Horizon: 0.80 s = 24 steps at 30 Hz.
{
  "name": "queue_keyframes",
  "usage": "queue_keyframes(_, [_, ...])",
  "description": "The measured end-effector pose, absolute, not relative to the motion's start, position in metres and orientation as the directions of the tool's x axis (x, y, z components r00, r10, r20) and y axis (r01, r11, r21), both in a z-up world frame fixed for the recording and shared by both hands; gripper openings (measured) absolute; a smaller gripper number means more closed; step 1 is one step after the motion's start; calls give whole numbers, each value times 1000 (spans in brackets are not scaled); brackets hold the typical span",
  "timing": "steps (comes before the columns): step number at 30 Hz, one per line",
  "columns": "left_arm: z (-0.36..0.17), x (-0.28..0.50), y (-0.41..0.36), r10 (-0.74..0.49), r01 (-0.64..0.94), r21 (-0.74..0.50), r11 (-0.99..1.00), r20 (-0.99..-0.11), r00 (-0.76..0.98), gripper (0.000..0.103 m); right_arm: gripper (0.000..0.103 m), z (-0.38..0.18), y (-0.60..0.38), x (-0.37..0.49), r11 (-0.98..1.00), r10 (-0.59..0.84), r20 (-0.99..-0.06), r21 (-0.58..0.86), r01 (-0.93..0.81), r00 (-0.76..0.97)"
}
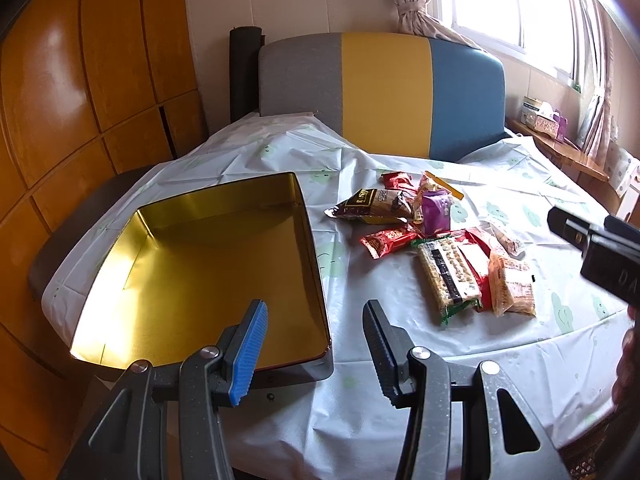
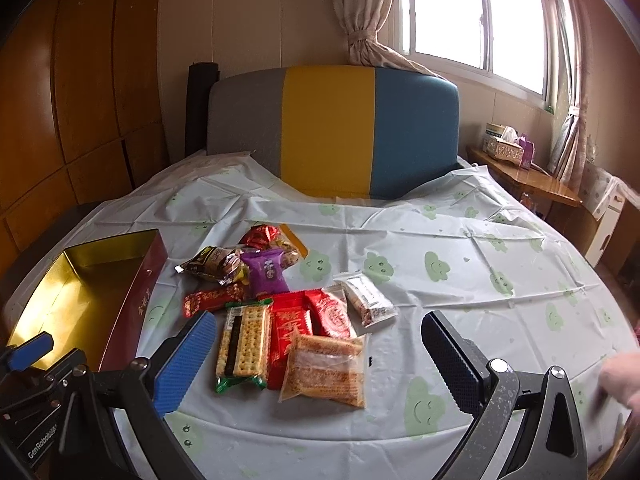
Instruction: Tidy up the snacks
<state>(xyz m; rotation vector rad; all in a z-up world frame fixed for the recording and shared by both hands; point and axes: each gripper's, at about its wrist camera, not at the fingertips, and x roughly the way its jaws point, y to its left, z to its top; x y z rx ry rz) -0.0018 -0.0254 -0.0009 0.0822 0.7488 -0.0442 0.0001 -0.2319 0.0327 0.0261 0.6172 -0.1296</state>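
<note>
An empty tin box (image 1: pixel 192 264) with a gold inside and dark red outer wall (image 2: pixel 132 304) sits on the left of the table. Right of it lies a loose pile of snack packets: a green-edged cracker pack (image 2: pixel 242 344), an orange biscuit pack (image 2: pixel 326 372), red packets (image 2: pixel 308 320), a purple packet (image 2: pixel 266 272) and a dark brown one (image 2: pixel 216 264). My left gripper (image 1: pixel 316 340) hangs open over the tin's near right corner, holding nothing. My right gripper (image 2: pixel 320 364) is open wide above the cracker and biscuit packs, apart from them.
A white cloth with green smiley clouds (image 2: pixel 440 272) covers the round table. A grey, yellow and blue chair back (image 2: pixel 332 132) stands at the far edge. A wooden shelf with tissue boxes (image 2: pixel 508 148) is at the right, wooden cabinets (image 1: pixel 80 100) at the left.
</note>
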Motion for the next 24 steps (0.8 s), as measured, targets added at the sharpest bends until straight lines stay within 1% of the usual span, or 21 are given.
queue_keyframes(4, [-4, 1, -28, -16, 82, 63, 995, -692, 722, 50, 103, 40, -241, 6, 991, -127, -568, -40, 126, 813])
queue_keyframes(6, [-5, 3, -30, -40, 104, 49, 993, -701, 712, 50, 103, 46, -248, 10, 990, -136, -561, -57, 126, 817])
queue_keyframes(8, [-6, 3, -32, -83, 143, 26, 989, -707, 702, 51, 103, 52, -256, 16, 991, -133, -563, -72, 112, 816])
queue_keyframes(10, [-5, 2, -34, -142, 190, -11, 982, -707, 693, 60, 103, 55, -267, 24, 991, -131, -572, -82, 102, 810])
queue_keyframes(12, [-6, 3, -36, -203, 232, -58, 971, -711, 673, 62, 103, 56, -280, 34, 992, -128, -590, -87, 94, 797])
queue_keyframes(15, [-9, 10, -44, -251, 264, -101, 959, -735, 630, 62, 103, 50, -301, 47, 991, -133, -619, -95, 95, 774])
queue_keyframes(20, [-17, 24, -58, -283, 296, -129, 947, -772, 570, 62, 103, 29, -345, 60, 985, -149, -665, -39, 165, 732])
queue_keyframes(23, [-19, 36, -65, -305, 313, -151, 938, -789, 533, 61, 103, 15, -368, 68, 973, -134, -725, 34, 229, 675])
queue_keyframes(24, [-20, 42, -67, -324, 319, -174, 932, -794, 514, 61, 103, 14, -373, 68, 968, -121, -728, 64, 242, 675])
